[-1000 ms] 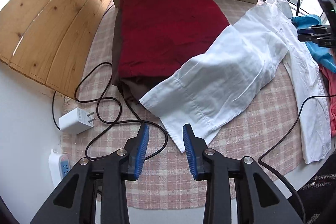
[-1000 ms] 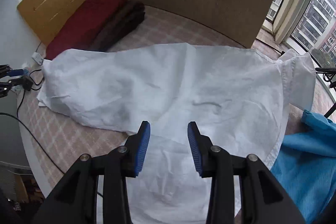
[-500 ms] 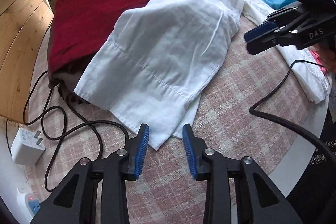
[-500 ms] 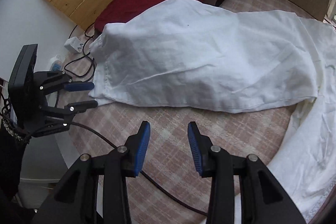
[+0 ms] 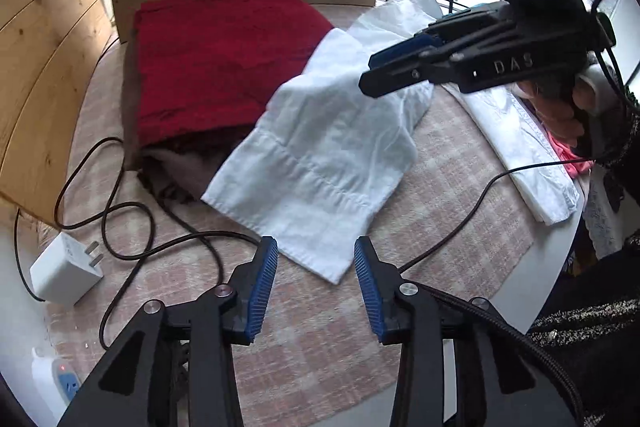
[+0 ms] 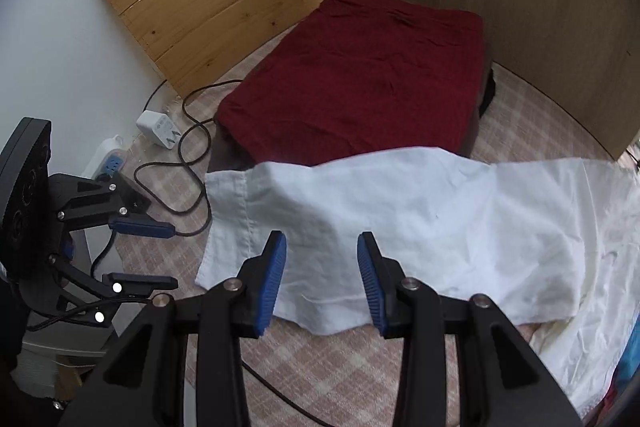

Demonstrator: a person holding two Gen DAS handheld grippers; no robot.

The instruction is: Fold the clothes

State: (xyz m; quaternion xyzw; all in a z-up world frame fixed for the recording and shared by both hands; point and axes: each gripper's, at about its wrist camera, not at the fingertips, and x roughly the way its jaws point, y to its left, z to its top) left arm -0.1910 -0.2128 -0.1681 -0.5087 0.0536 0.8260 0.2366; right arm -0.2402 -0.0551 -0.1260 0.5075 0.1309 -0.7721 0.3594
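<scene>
With the white shirt (image 5: 328, 163) sprawled mid-frame on the desk (image 5: 448, 187), both the left gripper (image 5: 316, 281) and right gripper (image 6: 322, 279) hover spread and empty, seemingly lining up to pinch its sleeve cuff next.

My left gripper (image 5: 316, 283) sat at the bottom of the frame, jaws apart, holding nothing, just short of the cuff of the white shirt (image 5: 324, 163) sleeve in the centre. My right gripper (image 5: 404, 67) hung at the upper right over that sleeve. A folded red garment (image 5: 216, 63) lay at upper centre-left, a white charger (image 5: 64, 273) at lower left.
</scene>
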